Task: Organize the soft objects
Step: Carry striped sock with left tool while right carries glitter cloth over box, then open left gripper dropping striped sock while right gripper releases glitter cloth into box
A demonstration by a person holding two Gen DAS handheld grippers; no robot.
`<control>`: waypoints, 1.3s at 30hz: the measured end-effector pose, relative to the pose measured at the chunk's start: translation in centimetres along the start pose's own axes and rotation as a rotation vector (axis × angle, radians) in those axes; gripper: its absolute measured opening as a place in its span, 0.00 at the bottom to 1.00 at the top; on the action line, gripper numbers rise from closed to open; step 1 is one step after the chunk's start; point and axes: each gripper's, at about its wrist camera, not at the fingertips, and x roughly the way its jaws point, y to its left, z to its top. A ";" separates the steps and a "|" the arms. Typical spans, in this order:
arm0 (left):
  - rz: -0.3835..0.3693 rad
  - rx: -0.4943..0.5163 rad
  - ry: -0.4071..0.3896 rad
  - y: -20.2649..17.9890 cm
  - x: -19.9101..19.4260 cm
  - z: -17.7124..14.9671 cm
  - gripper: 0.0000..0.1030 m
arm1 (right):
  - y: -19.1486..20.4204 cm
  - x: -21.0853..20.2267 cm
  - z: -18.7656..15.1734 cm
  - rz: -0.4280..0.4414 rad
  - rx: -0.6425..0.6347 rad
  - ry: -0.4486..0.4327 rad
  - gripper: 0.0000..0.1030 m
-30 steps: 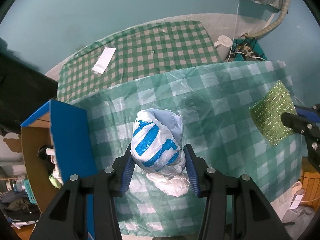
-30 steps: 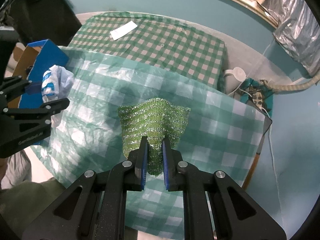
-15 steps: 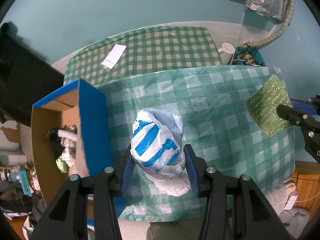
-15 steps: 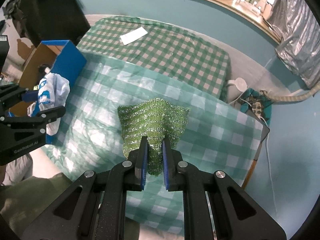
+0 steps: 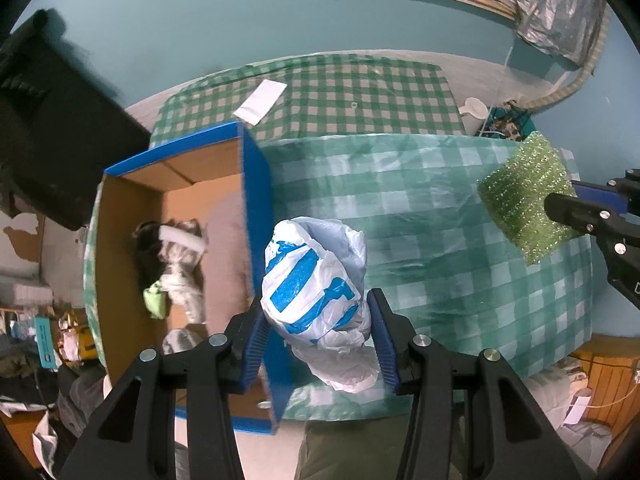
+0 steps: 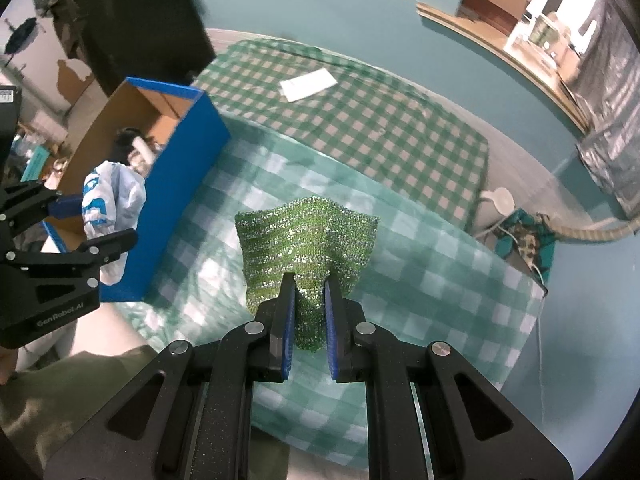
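My left gripper (image 5: 316, 336) is shut on a crumpled white and blue plastic bag (image 5: 316, 284), held in the air over the right wall of a blue cardboard box (image 5: 256, 200). The box holds several soft items (image 5: 172, 264). My right gripper (image 6: 307, 312) is shut on a sparkly green scrubbing cloth (image 6: 304, 236), held above the light green checked table cover (image 6: 420, 292). The cloth also shows at the right of the left wrist view (image 5: 524, 196). The bag (image 6: 112, 204) and box (image 6: 176, 152) show at the left of the right wrist view.
A second table with a darker green checked cloth (image 5: 340, 96) stands behind, with a white paper (image 5: 260, 102) on it. A white kettle (image 5: 474, 108) and cables sit at the right. A dark object (image 5: 52, 128) stands at the far left. Clutter lies on the floor at left.
Both grippers have risen and moved left. The left gripper with the bag now hangs over the box's right wall, and the box's inside has come into view.
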 end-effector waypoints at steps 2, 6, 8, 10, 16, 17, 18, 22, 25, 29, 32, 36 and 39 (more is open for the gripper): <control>0.003 -0.011 -0.006 1.0 -0.3 -0.1 0.47 | 1.0 0.0 0.7 0.005 -0.015 -0.004 0.11; 0.011 -0.035 -0.019 2.9 -1.0 -0.3 0.47 | 3.1 0.0 2.0 0.020 -0.047 -0.010 0.11; 0.016 -0.049 -0.018 3.9 -1.2 -0.5 0.47 | 4.1 0.0 2.7 0.026 -0.060 -0.014 0.11; 0.017 -0.068 -0.019 5.0 -1.3 -0.6 0.47 | 5.3 0.0 3.5 0.035 -0.079 -0.019 0.11; 0.023 -0.125 -0.017 8.1 -1.4 -1.3 0.47 | 8.5 0.1 5.5 0.058 -0.131 -0.031 0.11; 0.024 -0.134 -0.015 8.5 -1.4 -1.4 0.47 | 9.1 0.2 5.9 0.063 -0.142 -0.032 0.11; 0.026 -0.145 -0.014 9.0 -1.4 -1.5 0.47 | 9.5 0.3 6.1 0.067 -0.148 -0.032 0.11; 0.031 -0.191 -0.009 11.2 -1.3 -2.1 0.47 | 11.6 0.6 7.3 0.082 -0.185 -0.035 0.11; 0.042 -0.223 -0.003 12.7 -1.1 -2.5 0.47 | 13.2 0.9 8.1 0.098 -0.205 -0.032 0.11; 0.056 -0.266 0.007 14.4 -0.7 -2.9 0.47 | 14.9 1.8 9.0 0.114 -0.230 -0.020 0.11; 0.071 -0.291 0.017 15.7 -0.3 -3.3 0.47 | 16.6 2.5 9.7 0.120 -0.256 -0.009 0.11; 0.089 -0.319 0.029 17.4 0.3 -3.8 0.47 | 18.3 3.4 10.4 0.128 -0.281 0.005 0.11; 0.097 -0.337 0.045 18.4 1.1 -4.2 0.47 | 19.7 4.0 10.9 0.136 -0.297 0.016 0.11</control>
